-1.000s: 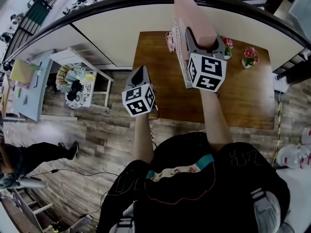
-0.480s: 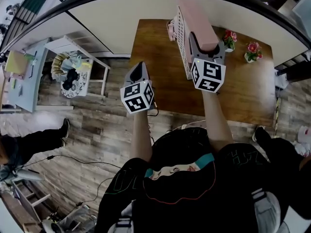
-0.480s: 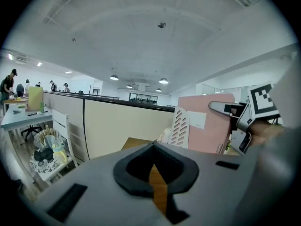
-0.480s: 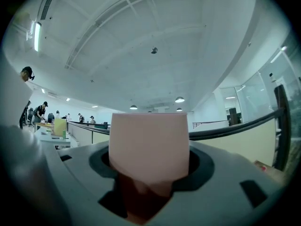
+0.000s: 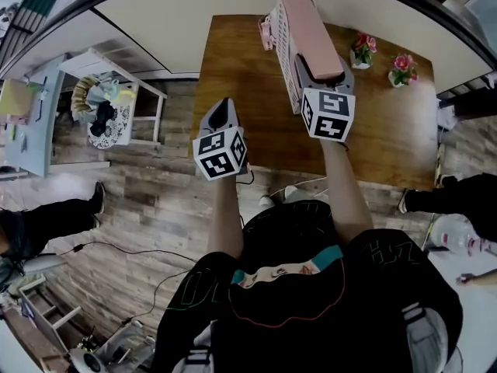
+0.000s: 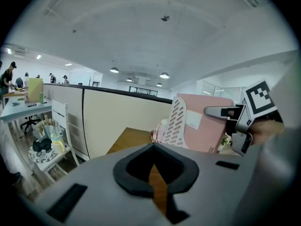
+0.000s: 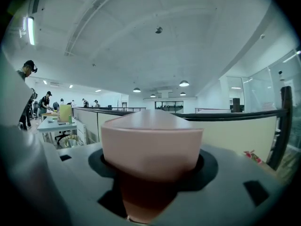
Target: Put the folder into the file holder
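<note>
Head view: upright folder, lengthwise away.

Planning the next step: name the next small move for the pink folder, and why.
Probably lower it straight down: the right gripper grips the folder by its top edge, the folder stands upright just behind the file holder slotted wall, and whether it has bottomed out is hidden.

- An open-plan office: a cream partition panel with a dark top rail runs along the far edge of the brown wooden desk.
- On the desk stands a white slatted file holder.
- Beyond the desk, people work at further tables under round ceiling lights.
</note>
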The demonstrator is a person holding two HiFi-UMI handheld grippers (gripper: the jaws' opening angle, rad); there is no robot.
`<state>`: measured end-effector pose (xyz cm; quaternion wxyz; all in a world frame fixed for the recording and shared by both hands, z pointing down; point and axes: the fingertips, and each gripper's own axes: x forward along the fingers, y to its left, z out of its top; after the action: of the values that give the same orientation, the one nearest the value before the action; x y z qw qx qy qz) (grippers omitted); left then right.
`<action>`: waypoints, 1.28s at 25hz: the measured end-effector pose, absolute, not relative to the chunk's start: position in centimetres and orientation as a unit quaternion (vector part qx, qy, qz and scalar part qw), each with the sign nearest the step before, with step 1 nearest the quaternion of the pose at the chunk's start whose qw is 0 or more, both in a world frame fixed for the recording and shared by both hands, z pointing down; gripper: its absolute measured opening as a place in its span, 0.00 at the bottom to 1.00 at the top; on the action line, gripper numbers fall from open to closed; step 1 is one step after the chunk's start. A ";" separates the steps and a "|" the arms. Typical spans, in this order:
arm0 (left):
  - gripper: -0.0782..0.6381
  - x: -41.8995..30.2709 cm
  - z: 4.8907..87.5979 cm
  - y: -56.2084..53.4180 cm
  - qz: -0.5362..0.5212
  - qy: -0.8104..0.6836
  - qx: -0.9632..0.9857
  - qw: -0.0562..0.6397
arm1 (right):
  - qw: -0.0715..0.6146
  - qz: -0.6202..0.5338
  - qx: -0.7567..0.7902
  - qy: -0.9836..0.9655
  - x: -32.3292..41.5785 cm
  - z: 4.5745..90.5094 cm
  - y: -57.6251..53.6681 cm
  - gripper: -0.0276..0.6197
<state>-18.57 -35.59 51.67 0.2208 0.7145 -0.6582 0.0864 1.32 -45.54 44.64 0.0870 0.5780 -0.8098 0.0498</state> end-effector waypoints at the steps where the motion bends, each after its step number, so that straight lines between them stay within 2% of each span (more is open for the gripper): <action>1: 0.11 -18.5 51.4 -35.6 0.084 -0.658 0.716 0.218 | 0.096 0.058 0.576 -0.810 1.4 44.7 -45.4 0.50; 5: 0.11 -18.4 50.0 -35.8 0.072 -0.657 0.722 0.205 | 0.097 0.066 0.571 -0.812 1.9 43.8 -44.6 0.50; 16: 0.11 -17.4 47.1 -34.9 0.044 -0.655 0.733 0.178 | 0.025 0.009 0.569 -0.822 3.1 36.5 -41.8 0.49; 22: 0.11 -19.2 45.0 -33.6 0.021 -0.676 0.719 0.159 | -0.008 -0.045 0.558 -0.829 1.8 32.3 -40.0 0.27; 27: 0.11 -21.5 43.6 -32.0 0.005 -0.698 0.701 0.144 | -0.018 -0.035 0.524 -0.851 -1.0 32.5 -38.8 0.07; 32: 0.11 -23.2 44.2 -30.6 0.001 -0.716 0.682 0.149 | -0.010 0.042 0.468 -0.882 -4.3 36.1 -38.4 0.05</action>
<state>-23.23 -30.64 44.20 0.1495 0.6820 -0.7159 0.0007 -4.29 -38.43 36.13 -0.0096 0.4684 -0.8825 0.0416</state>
